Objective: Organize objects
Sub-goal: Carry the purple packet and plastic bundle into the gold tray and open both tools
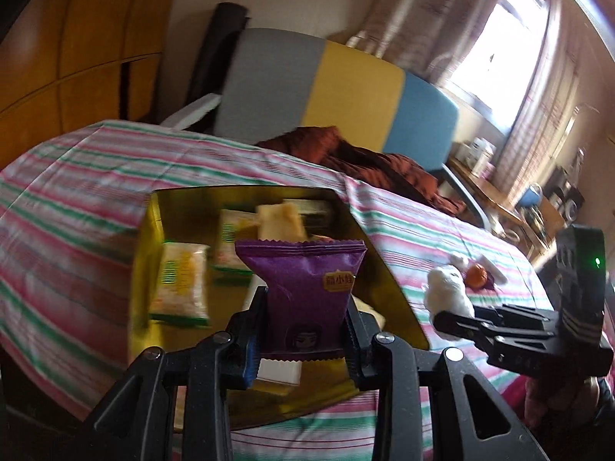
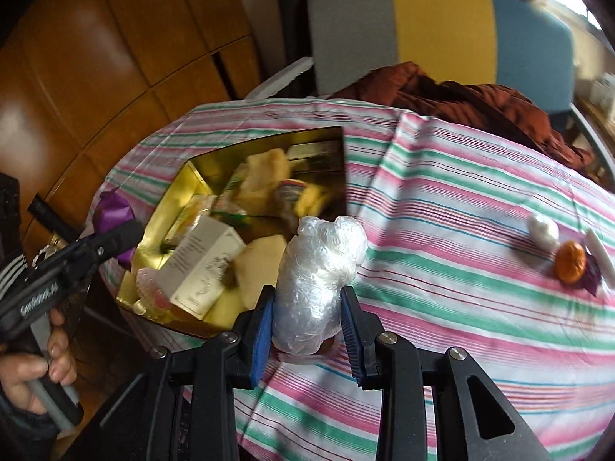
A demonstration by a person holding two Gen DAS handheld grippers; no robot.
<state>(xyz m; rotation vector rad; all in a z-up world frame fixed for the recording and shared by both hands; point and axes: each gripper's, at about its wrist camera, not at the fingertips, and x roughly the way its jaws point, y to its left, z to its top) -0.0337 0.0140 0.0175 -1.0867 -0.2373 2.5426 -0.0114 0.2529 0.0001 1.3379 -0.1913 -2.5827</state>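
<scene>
Purple packet (image 1: pixel 307 292) sits clamped in the left hand-held gripper (image 1: pixel 303 330) over one gold tin (image 1: pixel 388 269) of snacks, while the right hand-held gripper (image 2: pixel 307 319) grips one plastic-wrapped bundle (image 2: pixel 315 272) just beside it, above the striped worktop (image 2: pixel 461 211).

Purple snack packet (image 1: pixel 307 292) upright; plastic-wrapped bundle (image 2: pixel 319 269) upright beside gold tin (image 2: pixel 184 180)

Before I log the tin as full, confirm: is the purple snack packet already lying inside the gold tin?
No, the purple snack packet is clamped upright in the left gripper above the gold tin.
</scene>
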